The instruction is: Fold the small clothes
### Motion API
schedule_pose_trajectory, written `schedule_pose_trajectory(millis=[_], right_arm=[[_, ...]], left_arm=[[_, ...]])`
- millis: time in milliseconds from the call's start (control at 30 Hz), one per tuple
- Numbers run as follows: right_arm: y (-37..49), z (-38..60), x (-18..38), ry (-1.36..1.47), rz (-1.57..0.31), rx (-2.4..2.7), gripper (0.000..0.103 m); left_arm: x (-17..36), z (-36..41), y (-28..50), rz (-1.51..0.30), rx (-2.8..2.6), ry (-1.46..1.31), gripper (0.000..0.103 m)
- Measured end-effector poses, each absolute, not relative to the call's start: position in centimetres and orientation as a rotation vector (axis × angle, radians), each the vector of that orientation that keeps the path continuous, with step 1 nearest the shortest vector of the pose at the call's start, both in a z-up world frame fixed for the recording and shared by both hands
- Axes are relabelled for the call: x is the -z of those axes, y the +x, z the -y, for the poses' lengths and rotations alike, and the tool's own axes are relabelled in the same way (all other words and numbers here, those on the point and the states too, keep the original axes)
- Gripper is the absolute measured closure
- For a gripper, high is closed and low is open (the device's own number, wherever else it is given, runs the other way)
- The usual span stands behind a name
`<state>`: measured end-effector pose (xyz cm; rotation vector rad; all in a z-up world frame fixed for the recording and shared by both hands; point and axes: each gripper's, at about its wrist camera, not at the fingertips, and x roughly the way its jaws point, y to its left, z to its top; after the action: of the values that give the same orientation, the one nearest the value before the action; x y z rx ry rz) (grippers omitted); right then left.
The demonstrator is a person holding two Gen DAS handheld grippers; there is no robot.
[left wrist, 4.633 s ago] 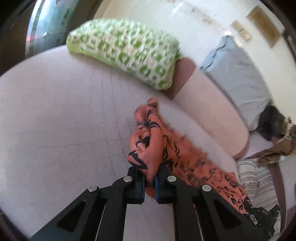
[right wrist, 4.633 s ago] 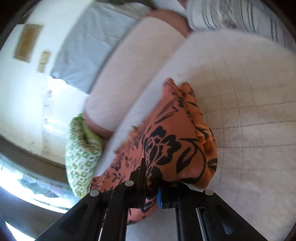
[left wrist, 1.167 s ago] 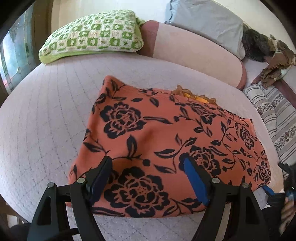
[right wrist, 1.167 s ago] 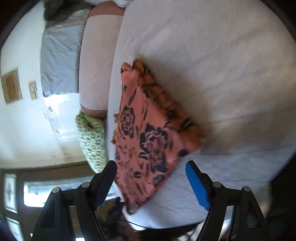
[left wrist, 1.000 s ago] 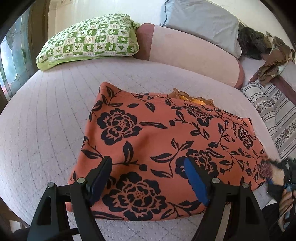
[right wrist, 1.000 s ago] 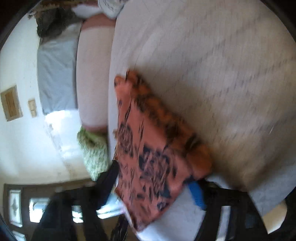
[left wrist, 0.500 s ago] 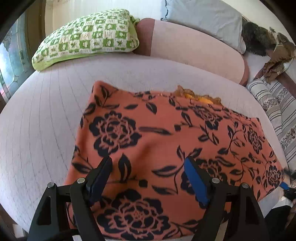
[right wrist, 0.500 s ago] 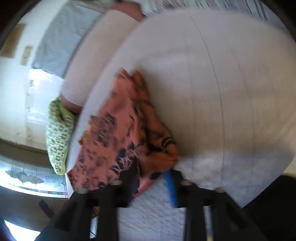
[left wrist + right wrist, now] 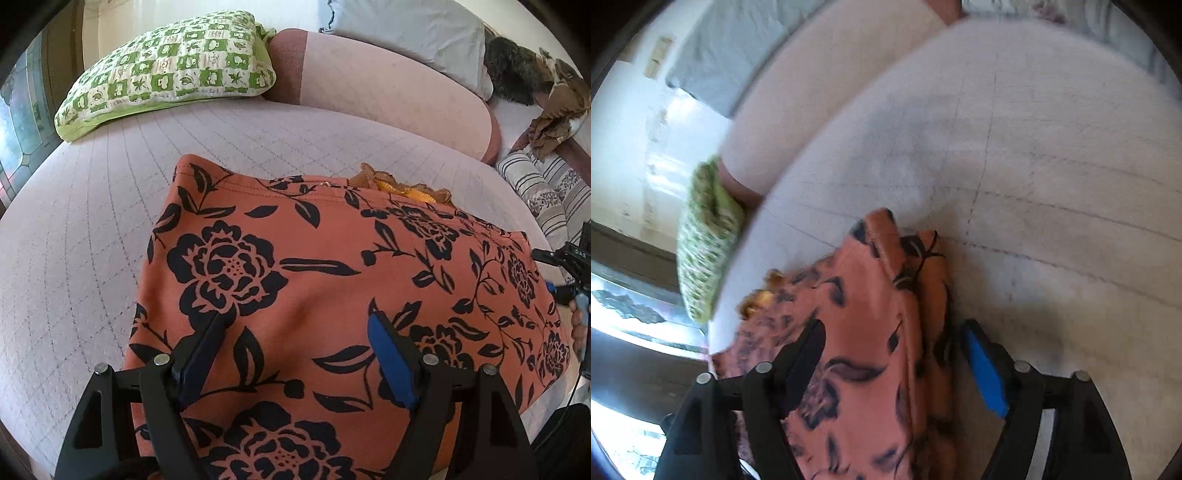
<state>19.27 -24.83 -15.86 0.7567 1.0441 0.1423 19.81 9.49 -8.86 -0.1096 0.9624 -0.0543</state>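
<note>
An orange garment with black flowers (image 9: 303,266) lies spread flat on the pale quilted bed (image 9: 92,221). A ruffled orange edge (image 9: 402,186) shows at its far side. My left gripper (image 9: 295,354) is open just above the garment's near part, holding nothing. In the right wrist view the same garment (image 9: 871,332) lies under my right gripper (image 9: 894,362), which is open over its right edge. The right gripper also shows at the far right of the left wrist view (image 9: 569,273).
A green checked pillow (image 9: 173,74) lies at the far left, a pink bolster (image 9: 388,88) and a grey pillow (image 9: 406,29) behind. Striped fabric (image 9: 546,192) and brown clothes (image 9: 554,114) lie at the right.
Both grippers have let go of the garment, which now lies spread flat. The left gripper has moved slightly forward over it. The right gripper has swung to the garment's right edge.
</note>
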Motion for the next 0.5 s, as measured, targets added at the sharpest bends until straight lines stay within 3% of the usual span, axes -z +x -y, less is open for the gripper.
schedule_pose_trajectory(millis=[33, 67, 233, 300, 333, 400, 433, 500], right_arm=[[19.6, 24.5, 15.7, 0.727, -1.043, -0.141, 0.071], [20.0, 24.1, 15.1, 0.680, -1.053, -0.141, 0.089], [18.2, 22.0, 11.5, 0.486, -0.931, -0.084, 0.089], [19.1, 23.1, 16.2, 0.551, -1.042, -0.024, 0.086], [18.8, 23.6, 16.1, 0.611, -1.008, -0.027, 0.079], [17.9, 23.9, 14.5, 0.640, -0.960, 0.013, 0.043], [17.6, 24.0, 13.8, 0.632, -0.943, 0.032, 0.033], [16.6, 23.7, 11.5, 0.603, -0.892, 0.067, 0.033]], left_arm=[[9.0, -9.6, 19.8, -0.961, 0.053, -0.111, 0.023], [9.0, -9.7, 19.8, -0.959, 0.055, -0.110, 0.023], [9.5, -9.7, 19.6, -0.934, 0.065, -0.087, 0.021], [9.3, -9.5, 19.6, -0.947, 0.066, -0.075, 0.020], [9.1, -9.6, 19.5, -0.949, 0.071, -0.079, 0.020], [8.5, -10.3, 19.1, -0.936, 0.069, -0.107, 0.020], [8.2, -10.7, 18.9, -0.936, 0.055, -0.123, 0.020], [7.7, -11.8, 18.4, -0.928, 0.042, -0.170, 0.020]])
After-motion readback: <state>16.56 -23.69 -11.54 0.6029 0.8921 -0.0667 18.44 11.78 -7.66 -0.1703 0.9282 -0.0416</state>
